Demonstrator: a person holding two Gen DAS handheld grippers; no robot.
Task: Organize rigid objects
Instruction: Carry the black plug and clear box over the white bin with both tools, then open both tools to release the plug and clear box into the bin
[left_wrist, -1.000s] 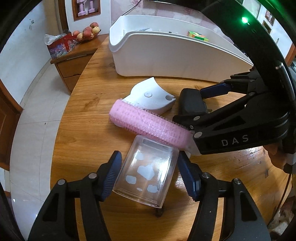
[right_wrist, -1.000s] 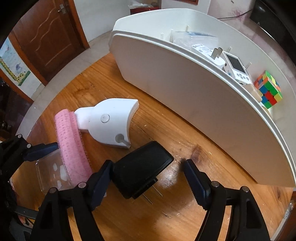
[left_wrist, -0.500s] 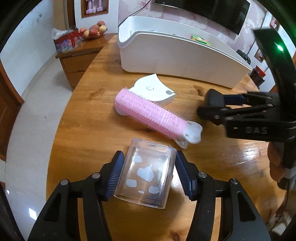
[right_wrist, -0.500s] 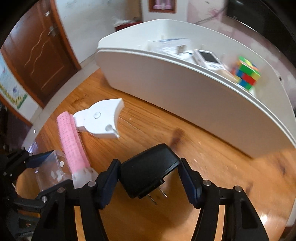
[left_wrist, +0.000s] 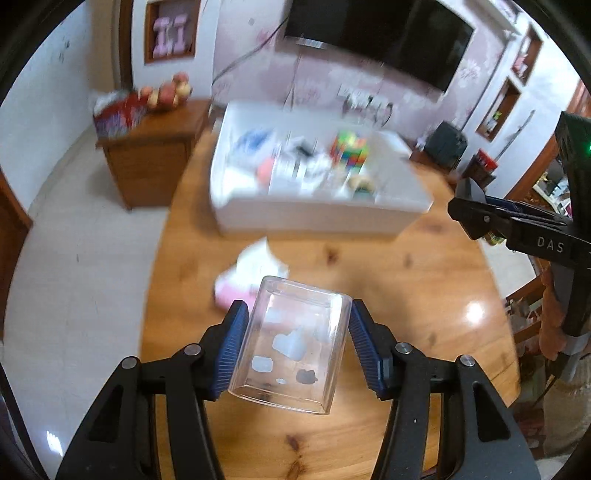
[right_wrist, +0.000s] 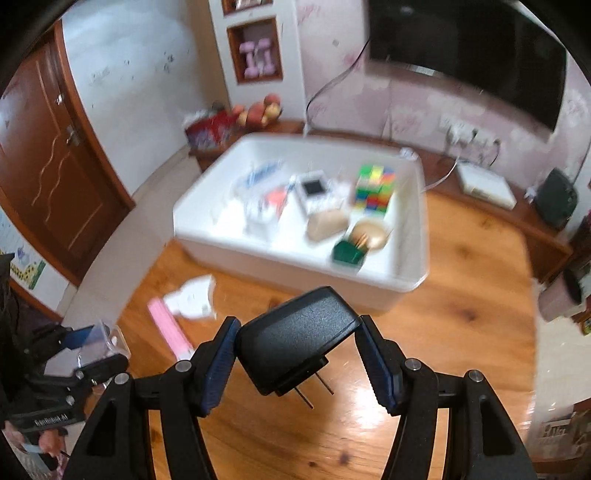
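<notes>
Grip, left: the left tool (left_wrist: 295, 354) is closed on a clear plastic box (left_wrist: 293, 347), blue pads pressed to its two side walls; the box now hangs clear above the worktop (left_wrist: 406, 280), where a second ago it lay on the wood between opened fingers.
Grip, right: the right tool (right_wrist: 295, 363) is clamped on a black plug adapter (right_wrist: 295, 343), prongs pointing down and toward the camera; a second ago its jaws stood wide around the adapter on the worktop, and now the adapter is lifted off it.
Height: both views have risen a good deal, since the inside of the bin shows now, where earlier only its outer wall did.
Left behind: the pink lint roller (right_wrist: 170, 330) and its white holder (right_wrist: 194, 299) lie on the worktop, just in front of the bin, untouched.
Destination: the white storage bin (right_wrist: 369, 286) sits at the far side of the worktop; inside it are a multicoloured puzzle cube (right_wrist: 375, 188), a small white device with a dark screen (right_wrist: 314, 188), a green holder (right_wrist: 349, 254) and other items too blurred to name.
Meaning: both picks look done, and the carry toward the bin seems under way; two releases inside it remain, then the roller and holder.
Caution: the box walls are smooth, so it could slip during a fast swing.
</notes>
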